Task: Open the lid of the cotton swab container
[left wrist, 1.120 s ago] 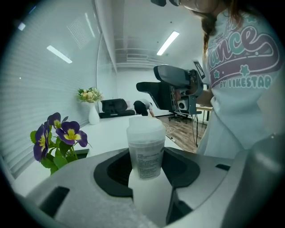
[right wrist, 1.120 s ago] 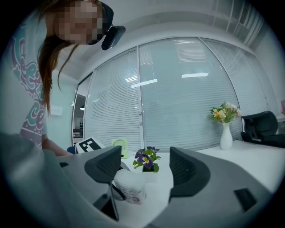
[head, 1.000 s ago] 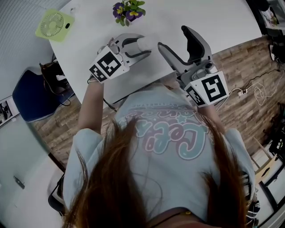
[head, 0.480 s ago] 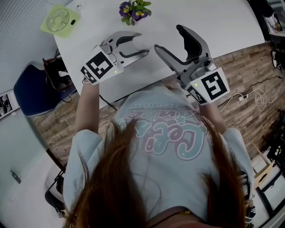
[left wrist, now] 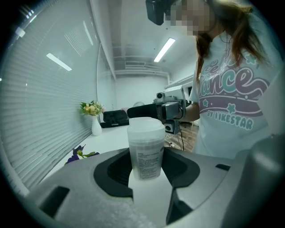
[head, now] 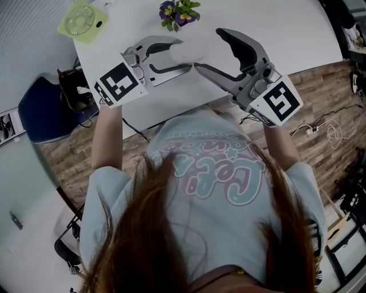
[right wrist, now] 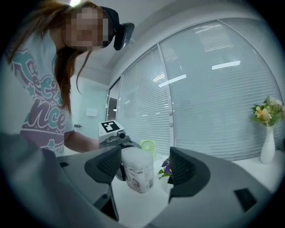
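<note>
A person in a pale printed T-shirt (head: 229, 171) stands at a white counter (head: 274, 28), a pair of tongs in each hand; the left tongs (head: 184, 55) are closed on the cotton swab container (head: 186, 50), their dark pads (left wrist: 118, 171) pressing its two sides low on the body; the container's translucent lid (left wrist: 145, 125) sits shut on top, above a printed label; seen from the left tongs (left wrist: 147, 173), the container (left wrist: 145, 151) stands upright between the jaws, with the right tongs reaching in just behind it

The right tongs (head: 209, 50) are spread wide, one jaw on either side of the container's top end without touching it; from their own camera the right tongs (right wrist: 146, 165) frame the container (right wrist: 136, 171) in the gap, nearer the jaw on that view's left, with clear space on the other side

Behind the container on the counter are a small pot of purple flowers (head: 178, 11) and a little green fan (head: 84, 22); a white vase of flowers (right wrist: 267, 142) stands further along by the window blinds; a blue chair (head: 43, 111) sits off the counter's left end on the wood-patterned floor (head: 326, 114)
</note>
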`<state>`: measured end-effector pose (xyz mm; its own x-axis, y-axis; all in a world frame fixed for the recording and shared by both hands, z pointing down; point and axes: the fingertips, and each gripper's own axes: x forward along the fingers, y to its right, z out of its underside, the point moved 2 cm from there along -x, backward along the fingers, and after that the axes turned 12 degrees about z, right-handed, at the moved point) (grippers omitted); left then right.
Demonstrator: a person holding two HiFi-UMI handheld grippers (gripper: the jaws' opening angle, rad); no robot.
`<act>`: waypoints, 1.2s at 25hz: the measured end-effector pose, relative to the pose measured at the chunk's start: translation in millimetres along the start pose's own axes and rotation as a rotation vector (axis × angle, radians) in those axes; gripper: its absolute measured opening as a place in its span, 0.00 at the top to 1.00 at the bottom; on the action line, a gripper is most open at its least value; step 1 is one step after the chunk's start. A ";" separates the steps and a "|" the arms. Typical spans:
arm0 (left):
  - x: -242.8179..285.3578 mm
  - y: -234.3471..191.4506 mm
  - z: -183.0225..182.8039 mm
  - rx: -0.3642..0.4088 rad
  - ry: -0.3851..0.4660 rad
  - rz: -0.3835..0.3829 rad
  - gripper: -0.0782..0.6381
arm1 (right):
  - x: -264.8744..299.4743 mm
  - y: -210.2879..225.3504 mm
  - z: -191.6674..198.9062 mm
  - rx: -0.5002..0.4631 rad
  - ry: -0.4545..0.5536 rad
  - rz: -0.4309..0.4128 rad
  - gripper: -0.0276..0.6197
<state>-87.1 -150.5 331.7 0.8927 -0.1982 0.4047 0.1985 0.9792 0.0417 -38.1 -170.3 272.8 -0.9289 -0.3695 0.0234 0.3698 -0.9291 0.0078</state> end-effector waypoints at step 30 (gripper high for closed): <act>-1.0 30.2 -23.3 0.045 -0.032 0.129 0.63 | 5.8 -51.2 -7.1 -0.298 -0.080 -0.435 0.59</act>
<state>-72.6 -121.8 311.2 0.8961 -0.0694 0.4384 0.0635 0.9976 0.0282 -62.6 -124.9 265.5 -0.9866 0.0425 0.1573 -0.0814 -0.9648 -0.2501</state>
